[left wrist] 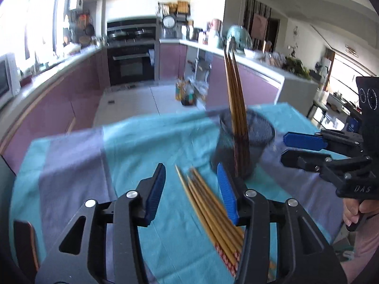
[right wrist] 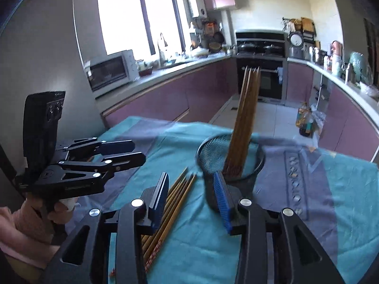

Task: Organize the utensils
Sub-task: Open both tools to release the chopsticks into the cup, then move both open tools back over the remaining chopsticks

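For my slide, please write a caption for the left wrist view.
Open left gripper above loose chopsticks on the teal cloth, beside the mesh holder.

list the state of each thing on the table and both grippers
black mesh cup: upright on the teal cloth
wooden chopsticks in the cup: standing, leaning
loose wooden chopsticks: lying flat beside the cup
left gripper: open, empty, over the loose chopsticks
right gripper: open, empty

Wooden chopsticks, smooth; black wire-mesh metal holder; teal matt cloth on desk; ribbed blue plastic pads.
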Tool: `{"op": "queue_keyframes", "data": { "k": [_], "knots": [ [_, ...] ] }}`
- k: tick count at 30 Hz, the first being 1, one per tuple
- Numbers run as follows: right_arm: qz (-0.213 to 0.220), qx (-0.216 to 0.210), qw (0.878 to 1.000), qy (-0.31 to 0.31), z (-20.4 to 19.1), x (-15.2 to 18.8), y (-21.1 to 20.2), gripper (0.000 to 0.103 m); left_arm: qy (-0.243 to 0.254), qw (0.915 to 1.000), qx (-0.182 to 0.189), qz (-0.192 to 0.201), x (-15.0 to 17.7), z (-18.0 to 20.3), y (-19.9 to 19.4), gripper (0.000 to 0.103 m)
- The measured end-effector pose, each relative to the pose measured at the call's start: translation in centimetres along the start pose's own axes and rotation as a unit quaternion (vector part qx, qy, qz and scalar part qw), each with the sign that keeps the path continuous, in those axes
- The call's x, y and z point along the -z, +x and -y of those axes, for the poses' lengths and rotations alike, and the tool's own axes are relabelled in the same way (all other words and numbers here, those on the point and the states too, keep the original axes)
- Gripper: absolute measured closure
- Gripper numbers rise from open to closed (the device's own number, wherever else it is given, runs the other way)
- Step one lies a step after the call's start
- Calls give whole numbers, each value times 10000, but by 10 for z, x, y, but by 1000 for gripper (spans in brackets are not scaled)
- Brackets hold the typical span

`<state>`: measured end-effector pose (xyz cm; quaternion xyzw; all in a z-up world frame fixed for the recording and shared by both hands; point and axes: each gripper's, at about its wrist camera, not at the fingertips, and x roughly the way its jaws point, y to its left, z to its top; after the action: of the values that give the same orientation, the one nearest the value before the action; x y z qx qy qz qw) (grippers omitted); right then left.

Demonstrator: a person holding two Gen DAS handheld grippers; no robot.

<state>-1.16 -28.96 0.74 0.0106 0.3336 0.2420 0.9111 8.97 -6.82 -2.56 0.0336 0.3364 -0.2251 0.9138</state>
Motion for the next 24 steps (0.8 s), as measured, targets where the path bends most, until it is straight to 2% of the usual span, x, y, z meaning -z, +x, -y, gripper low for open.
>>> {"op": "queue_keyframes", "data": {
  "k": [5,8,15,24],
  "knots": [
    [-546,-145,9981,259,-6,27,33,66,33,9989,-74,-453,35,-1,19,58],
    [-709,-121,9969,306,-8,37,46,66,2,9981,-60,-611,46,0,25,58],
    [-902,-53,9954,316,-13,44,59,66,-54,9962,-27,-867,65,-4,36,58],
    [-968,46,9951,213,-18,49,68,66,-69,9947,-68,-1024,65,-4,43,58]
  ]
}}
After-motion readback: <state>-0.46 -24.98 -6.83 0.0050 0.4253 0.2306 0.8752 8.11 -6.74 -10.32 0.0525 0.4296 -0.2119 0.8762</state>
